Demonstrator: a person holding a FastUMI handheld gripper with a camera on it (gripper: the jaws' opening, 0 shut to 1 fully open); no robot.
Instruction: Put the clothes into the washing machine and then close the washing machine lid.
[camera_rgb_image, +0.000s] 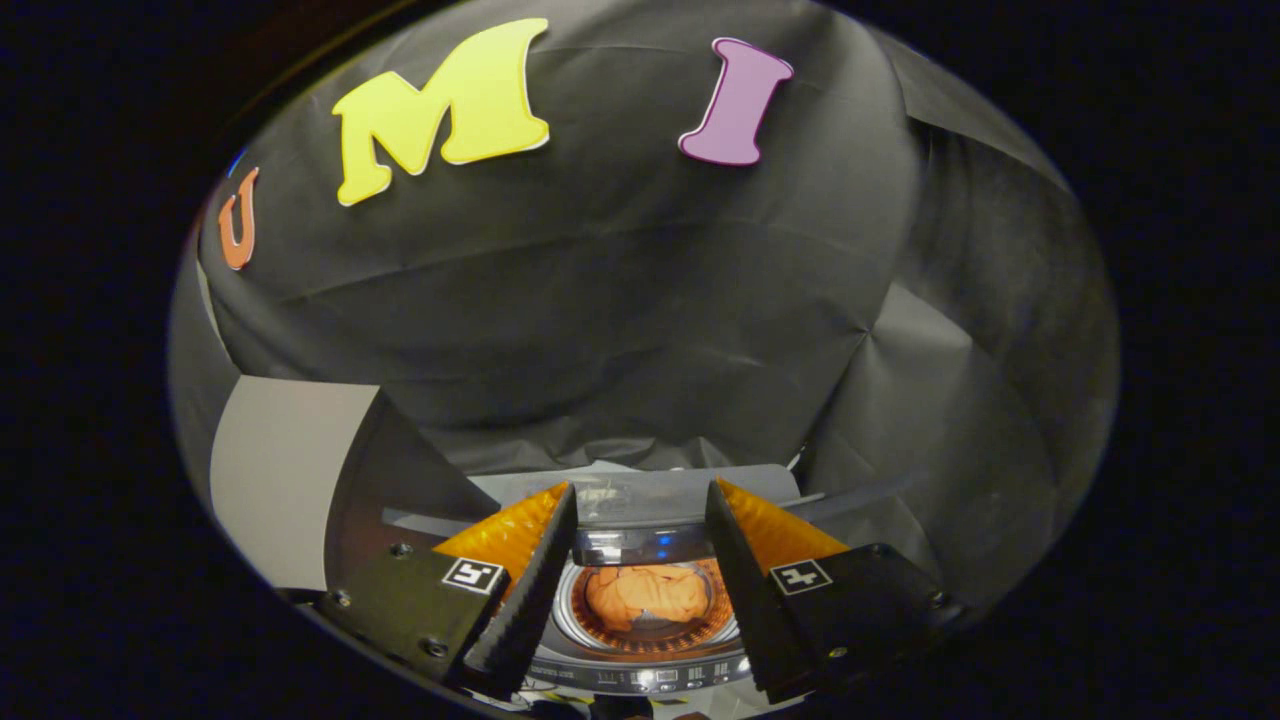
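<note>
Below and between my fingers stands a small washing machine (640, 668) seen from above. Its round drum (600, 630) is uncovered, and an orange garment (640, 595) lies bunched inside it. The lid (650, 497) stands raised at the back of the machine, just beyond my fingertips. My gripper (640, 490) is open, hanging above the drum with nothing between its fingers. A strip of control buttons runs along the machine's near rim.
A grey panel (285, 470) stands to the left of the machine, beside my left finger. Black cloth closes the booth behind and to the right.
</note>
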